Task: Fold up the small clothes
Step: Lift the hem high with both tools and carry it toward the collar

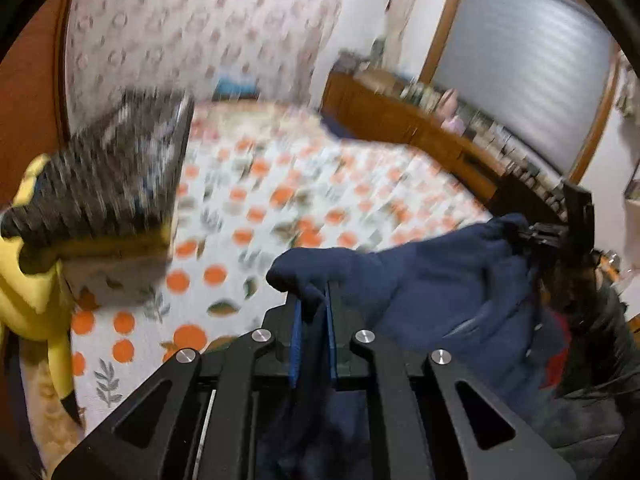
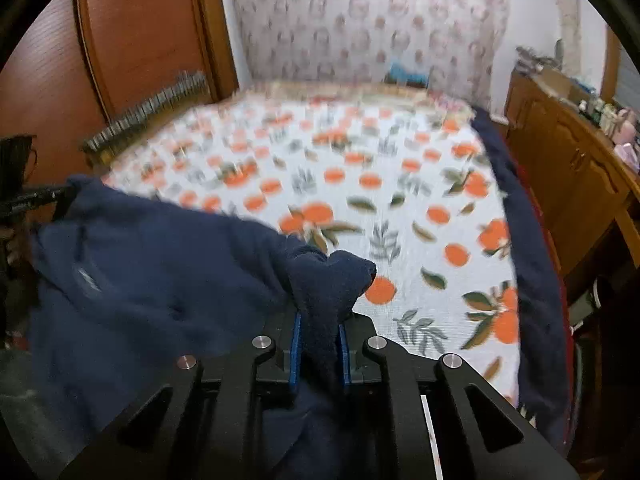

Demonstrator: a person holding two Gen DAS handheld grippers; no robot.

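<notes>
Dark navy garment (image 1: 440,292), soft and fleecy, stretched in the air between two hand-held grippers, above the near edge of a bed (image 1: 320,184) covered in an orange-fruit print. Left hand-held gripper (image 1: 312,312) pinching a bunched corner of the cloth between blue pads (image 1: 297,344), jaws nearly pressed together. Right hand-held gripper (image 2: 320,336) likewise clamped on the opposite corner, a tuft of fabric poking out past its tips. Probably light, limp and sagging in the middle, not slippery, nothing fragile. Best held at corners or along a hem, as here, with enough fabric gathered to stop it sliding free. Blurred yellow plush toy (image 1: 36,280) at far left.
</notes>
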